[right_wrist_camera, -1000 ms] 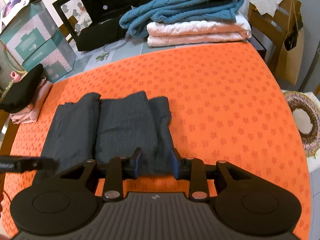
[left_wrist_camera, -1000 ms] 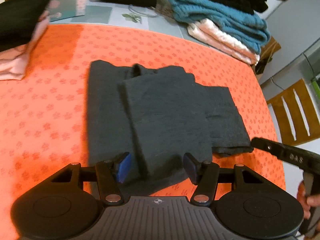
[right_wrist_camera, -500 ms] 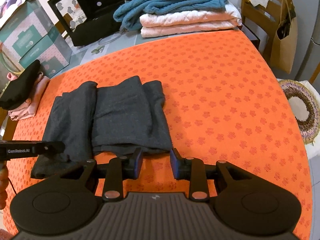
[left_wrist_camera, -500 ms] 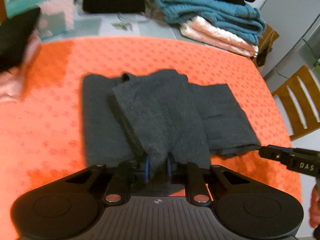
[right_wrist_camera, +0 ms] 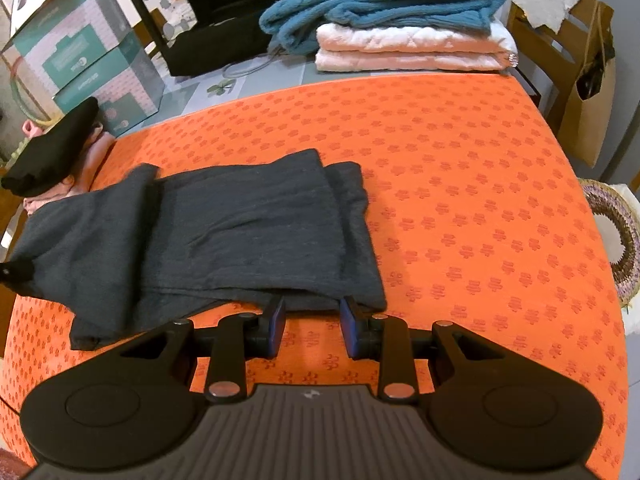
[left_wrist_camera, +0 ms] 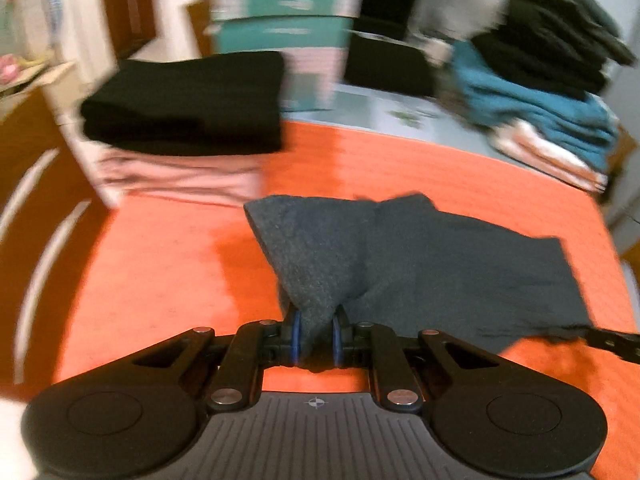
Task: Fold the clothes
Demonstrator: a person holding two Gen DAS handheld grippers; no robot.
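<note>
My left gripper (left_wrist_camera: 316, 336) has just closed and now pinches a bunched edge of the grey garment (right_wrist_camera: 240, 232), lifting it off the orange cloth (right_wrist_camera: 460, 200). My right gripper (right_wrist_camera: 313, 324) stands part open at the garment's near hem, holding nothing. Farther back sit teal boxes (right_wrist_camera: 80, 64), contents unseen, and folded stacks (right_wrist_camera: 404, 20).

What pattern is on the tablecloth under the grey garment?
The tablecloth is orange with small darker flower-like motifs, clearest in the right wrist view.
</note>
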